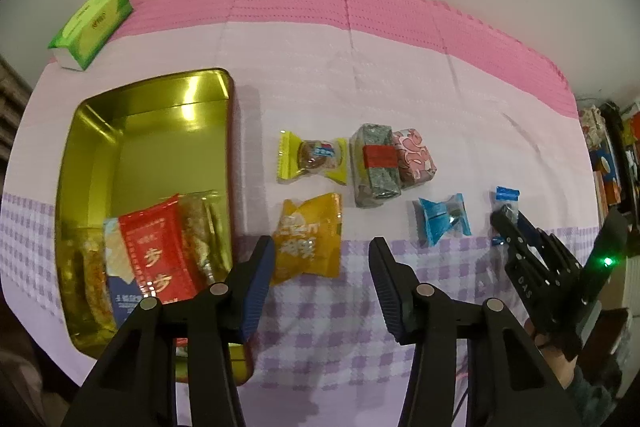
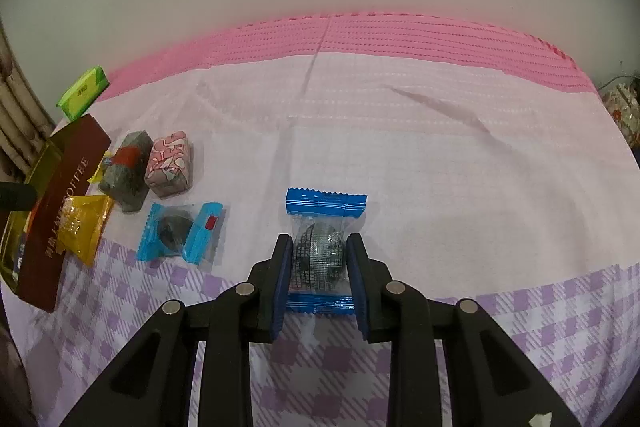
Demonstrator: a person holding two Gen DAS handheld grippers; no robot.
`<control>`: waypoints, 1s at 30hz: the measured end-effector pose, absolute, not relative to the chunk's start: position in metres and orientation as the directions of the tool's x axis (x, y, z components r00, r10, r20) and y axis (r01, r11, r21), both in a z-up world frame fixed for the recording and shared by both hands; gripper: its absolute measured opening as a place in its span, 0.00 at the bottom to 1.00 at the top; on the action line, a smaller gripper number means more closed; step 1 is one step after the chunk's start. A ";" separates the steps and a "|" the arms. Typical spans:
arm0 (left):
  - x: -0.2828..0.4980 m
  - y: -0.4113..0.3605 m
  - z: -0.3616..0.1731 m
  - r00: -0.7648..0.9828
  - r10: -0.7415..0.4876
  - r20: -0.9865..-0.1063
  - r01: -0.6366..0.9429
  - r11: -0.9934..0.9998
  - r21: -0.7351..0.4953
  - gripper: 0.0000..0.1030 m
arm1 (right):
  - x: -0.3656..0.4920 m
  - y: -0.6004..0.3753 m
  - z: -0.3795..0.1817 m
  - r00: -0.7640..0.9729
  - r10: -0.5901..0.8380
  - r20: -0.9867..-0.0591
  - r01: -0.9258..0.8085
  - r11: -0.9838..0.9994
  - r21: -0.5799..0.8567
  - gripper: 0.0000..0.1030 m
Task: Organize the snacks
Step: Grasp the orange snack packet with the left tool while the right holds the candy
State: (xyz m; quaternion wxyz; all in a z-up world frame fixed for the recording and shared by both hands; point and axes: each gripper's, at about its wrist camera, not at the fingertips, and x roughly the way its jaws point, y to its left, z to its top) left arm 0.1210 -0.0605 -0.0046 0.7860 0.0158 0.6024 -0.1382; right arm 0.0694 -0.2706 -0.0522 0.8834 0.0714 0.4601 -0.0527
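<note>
My right gripper (image 2: 316, 263) had its jaws pinching the dark sweet (image 2: 319, 259) in the clear wrapper with blue ends, gripped across its middle so the twisted ends stuck out free on either side. It lay on the cloth (image 2: 400, 147) over the worktop, well apart from the other snacks, which I judged was why I took it with the right hand.

My left gripper (image 1: 320, 267) hung with its jaws spread and nothing between them. The orange packet (image 1: 308, 239) lay just beyond the left fingertip, close beside the tin (image 1: 100, 131), so it looked like the next one for that hand. The jaws stood wider than the packet's near corner, and I thought they would need lowering around its middle before closing.

The tin was open with its gold inside showing, and a red packet (image 1: 156, 247) and two clear-wrapped snacks already lay at its near end. The far end was bare, leaving room for more.

Left out on the cloth were a yellow sweet (image 1: 312, 157), a grey block (image 1: 374, 165) touching a pink block (image 1: 414, 155), and a blue sweet (image 1: 442, 221). A green tissue pack (image 1: 92, 27) sat beyond the tin, apart from the snacks.
</note>
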 end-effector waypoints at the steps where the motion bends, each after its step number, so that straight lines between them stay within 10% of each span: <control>1: 0.123 -0.063 -0.008 0.231 -0.189 -0.954 0.234 0.963 -0.135 0.48 | 0.068 -0.273 -0.052 0.573 -0.026 -0.819 0.159 0.984 0.080 0.25; 30: 0.145 -0.077 -0.058 0.185 -0.083 -0.979 0.208 0.977 -0.044 0.34 | 0.066 -0.273 -0.052 0.584 -0.019 -0.811 0.154 0.984 0.089 0.25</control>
